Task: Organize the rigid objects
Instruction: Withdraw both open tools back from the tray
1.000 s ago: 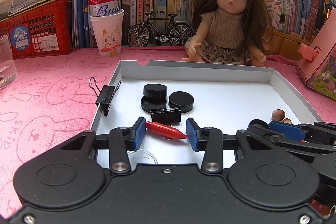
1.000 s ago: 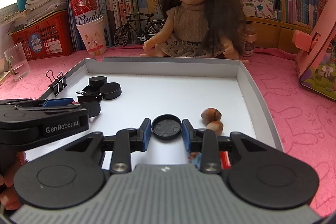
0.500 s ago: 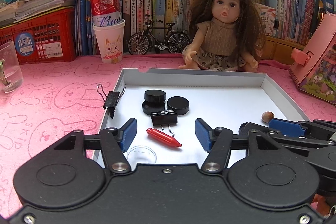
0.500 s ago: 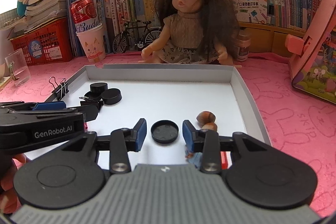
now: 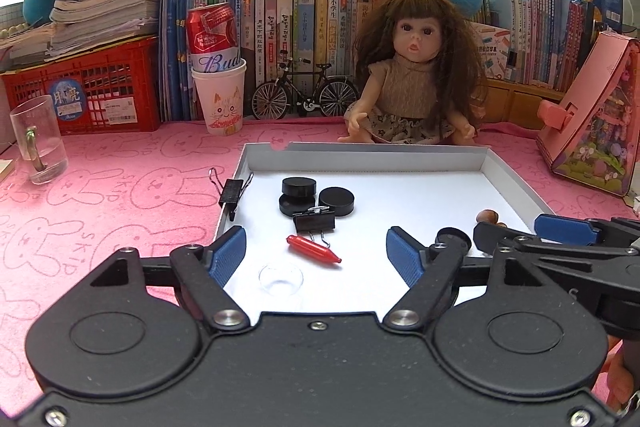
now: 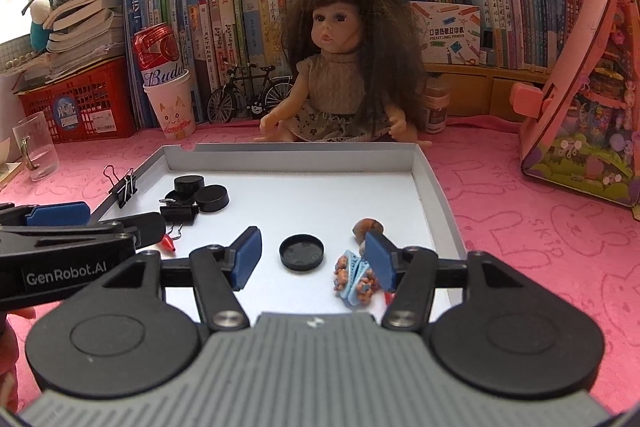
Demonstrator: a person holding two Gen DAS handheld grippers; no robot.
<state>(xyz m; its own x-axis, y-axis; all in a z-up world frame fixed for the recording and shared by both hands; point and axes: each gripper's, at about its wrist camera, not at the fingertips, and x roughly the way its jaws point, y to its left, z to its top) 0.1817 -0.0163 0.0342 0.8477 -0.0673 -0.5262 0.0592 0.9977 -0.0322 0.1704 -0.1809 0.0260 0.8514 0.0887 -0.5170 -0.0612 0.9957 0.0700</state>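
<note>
A white tray (image 5: 440,151) lies on the pink cloth. In it are a red pen cap (image 5: 312,249), a black binder clip (image 5: 314,220), black round caps (image 5: 298,187), a clear small lid (image 5: 281,279), a black lid (image 6: 301,251), hazelnuts (image 6: 369,227) and a blue patterned clip (image 6: 354,277). My left gripper (image 5: 316,255) hovers over the tray's near left, its jaws opening, the red cap lying free on the tray between them. My right gripper (image 6: 314,258) hangs over the near right, jaws opening, the black lid lying free between them.
Another binder clip (image 5: 231,191) is clipped on the tray's left rim. Behind the tray sit a doll (image 5: 414,83), a model bicycle (image 5: 305,95), a paper cup holding a red can (image 5: 218,99), a red basket (image 5: 86,87) and books. A glass mug (image 5: 38,139) stands far left, a pink toy house (image 5: 596,119) right.
Both grippers opened wide and drew back and up. The red cap and the black lid, each between near-closed pads before, now lie free on the tray floor.
</note>
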